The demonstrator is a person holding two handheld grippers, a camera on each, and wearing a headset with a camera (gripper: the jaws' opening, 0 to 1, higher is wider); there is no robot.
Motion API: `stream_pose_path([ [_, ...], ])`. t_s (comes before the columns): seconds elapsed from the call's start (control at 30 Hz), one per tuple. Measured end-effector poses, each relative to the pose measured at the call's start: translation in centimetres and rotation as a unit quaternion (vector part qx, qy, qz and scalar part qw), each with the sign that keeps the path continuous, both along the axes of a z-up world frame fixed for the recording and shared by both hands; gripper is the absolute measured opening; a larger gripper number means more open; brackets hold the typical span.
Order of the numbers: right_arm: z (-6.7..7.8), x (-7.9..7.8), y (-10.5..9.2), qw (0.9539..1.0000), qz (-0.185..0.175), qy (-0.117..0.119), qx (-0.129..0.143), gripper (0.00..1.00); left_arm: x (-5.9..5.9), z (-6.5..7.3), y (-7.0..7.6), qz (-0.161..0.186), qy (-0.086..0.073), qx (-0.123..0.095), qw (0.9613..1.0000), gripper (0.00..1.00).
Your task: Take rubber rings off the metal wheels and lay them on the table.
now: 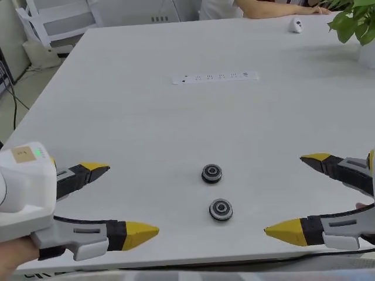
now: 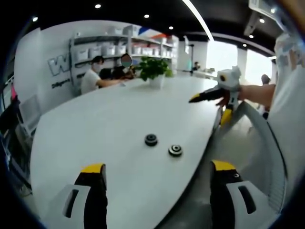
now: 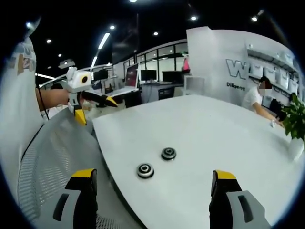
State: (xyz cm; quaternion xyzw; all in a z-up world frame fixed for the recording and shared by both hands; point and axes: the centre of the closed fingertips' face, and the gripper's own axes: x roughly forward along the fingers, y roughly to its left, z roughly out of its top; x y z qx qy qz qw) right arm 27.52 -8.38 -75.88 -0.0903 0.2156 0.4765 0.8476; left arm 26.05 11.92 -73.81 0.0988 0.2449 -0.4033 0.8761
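Observation:
Two small metal wheels with black rubber rings lie flat on the white table (image 1: 146, 117) near its front edge. The farther wheel (image 1: 211, 174) (image 2: 151, 140) (image 3: 168, 153) and the nearer wheel (image 1: 221, 209) (image 2: 175, 150) (image 3: 145, 170) sit close together without touching. My left gripper (image 1: 129, 200) (image 2: 158, 168) is open at the wheels' left, its yellow tips wide apart and nothing between them. At their right, my right gripper (image 1: 287, 194) (image 3: 153, 174) is open too and holds nothing. Each gripper faces the other across the wheels: the right gripper (image 2: 224, 90), the left gripper (image 3: 88, 98).
A white power strip (image 1: 215, 77) lies across the table's middle. A potted plant (image 1: 354, 20) (image 2: 153, 69) and a small white object (image 1: 297, 25) stand at the far right. A person (image 1: 263, 7) sits at the far edge. A white chair (image 1: 47, 23) is at back left.

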Motion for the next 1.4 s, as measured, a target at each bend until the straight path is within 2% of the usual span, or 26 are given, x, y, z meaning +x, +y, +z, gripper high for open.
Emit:
stream_pose_path([
  [0.2, -0.5, -0.5, 0.2, 0.9998, 0.013, -0.001, -0.015, 0.99, 0.0, 0.0, -0.2, -0.003, 0.001, 0.001, 1.0, 0.91],
  [0.9, -0.8, -0.4, 0.5, 0.9996, 0.023, 0.007, -0.015, 0.99, -0.3, -0.4, -0.5, -0.012, 0.002, 0.005, 0.9999, 0.9],
  [1.1, -0.7, 0.2, 0.8, 0.9994, 0.028, 0.005, -0.016, 0.99, -0.1, -0.5, -0.6, -0.017, 0.003, 0.009, 0.9998, 0.89],
  [1.4, -0.9, 0.8, 1.7, 0.999, 0.04, 0.004, -0.018, 0.99, 1.0, -0.6, -0.8, -0.025, 0.0, 0.012, 0.9996, 0.88],
])
